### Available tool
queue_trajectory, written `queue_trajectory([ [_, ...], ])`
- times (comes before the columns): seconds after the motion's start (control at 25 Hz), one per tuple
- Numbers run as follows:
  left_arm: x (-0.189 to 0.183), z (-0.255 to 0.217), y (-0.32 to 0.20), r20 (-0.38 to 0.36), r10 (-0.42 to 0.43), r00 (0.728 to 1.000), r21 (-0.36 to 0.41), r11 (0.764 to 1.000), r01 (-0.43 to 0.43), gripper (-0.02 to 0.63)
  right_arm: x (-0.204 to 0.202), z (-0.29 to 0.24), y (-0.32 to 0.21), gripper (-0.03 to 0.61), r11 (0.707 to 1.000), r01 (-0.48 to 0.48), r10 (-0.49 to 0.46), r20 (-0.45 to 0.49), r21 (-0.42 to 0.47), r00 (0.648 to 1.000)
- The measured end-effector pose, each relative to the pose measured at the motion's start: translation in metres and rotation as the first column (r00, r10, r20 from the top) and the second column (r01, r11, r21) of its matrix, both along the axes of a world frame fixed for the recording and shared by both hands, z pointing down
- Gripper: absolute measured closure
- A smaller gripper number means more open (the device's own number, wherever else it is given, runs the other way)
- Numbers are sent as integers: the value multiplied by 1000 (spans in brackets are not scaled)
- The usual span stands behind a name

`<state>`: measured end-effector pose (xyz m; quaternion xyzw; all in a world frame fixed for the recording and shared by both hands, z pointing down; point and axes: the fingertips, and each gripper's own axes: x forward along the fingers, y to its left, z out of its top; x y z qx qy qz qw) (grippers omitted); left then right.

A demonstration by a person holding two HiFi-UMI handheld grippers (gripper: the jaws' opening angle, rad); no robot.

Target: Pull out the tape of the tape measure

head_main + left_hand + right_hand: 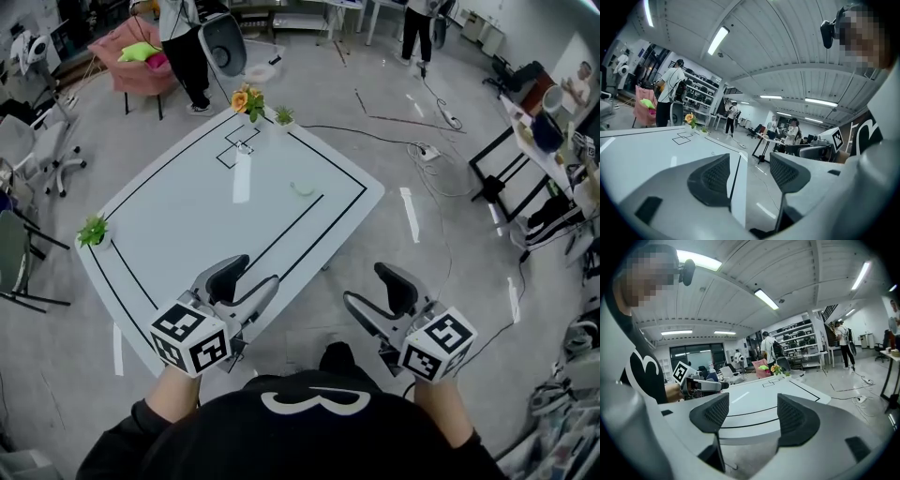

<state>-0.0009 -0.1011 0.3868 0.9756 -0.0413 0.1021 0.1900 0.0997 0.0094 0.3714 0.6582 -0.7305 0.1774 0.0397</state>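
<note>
A small pale green and white object [302,188], too small to tell for sure as the tape measure, lies right of centre on the white table [187,216]. My left gripper [251,275] hovers over the table's near edge, open, with nothing between its jaws [749,171]. My right gripper [367,286] hangs over the floor just off the near right edge, also open and empty [752,416]. Both are well short of the small object. In the right gripper view the left gripper [701,385] shows across the table [759,404].
An orange flower pot [248,99] and a small plant [283,116] stand at the far corner, and another plant [92,231] at the left corner. Black lines mark the tabletop. People [186,47] stand beyond the table. Chairs stand at the left and cables [412,141] cross the floor at the right.
</note>
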Motion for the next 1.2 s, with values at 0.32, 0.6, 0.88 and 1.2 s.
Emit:
queue_trajectory([
  [0.32, 12, 0, -24, 10, -50, 999, -7, 999, 50, 363, 19, 4, -41, 279, 998, 68, -68, -7, 4, 998],
  [0.6, 34, 2, -57, 22, -95, 995, -27, 995, 96, 364, 48, 14, -99, 279, 988, 156, -156, -31, -15, 987],
  [0.88, 54, 1, -99, 48, -193, 980, -34, 980, 195, 364, 86, 40, -163, 279, 966, 243, -244, 5, -82, 970],
  [1.2, 64, 9, -129, 62, -296, 953, -85, 950, 301, 364, 114, 84, -214, 279, 923, 332, -346, -45, -195, 937],
])
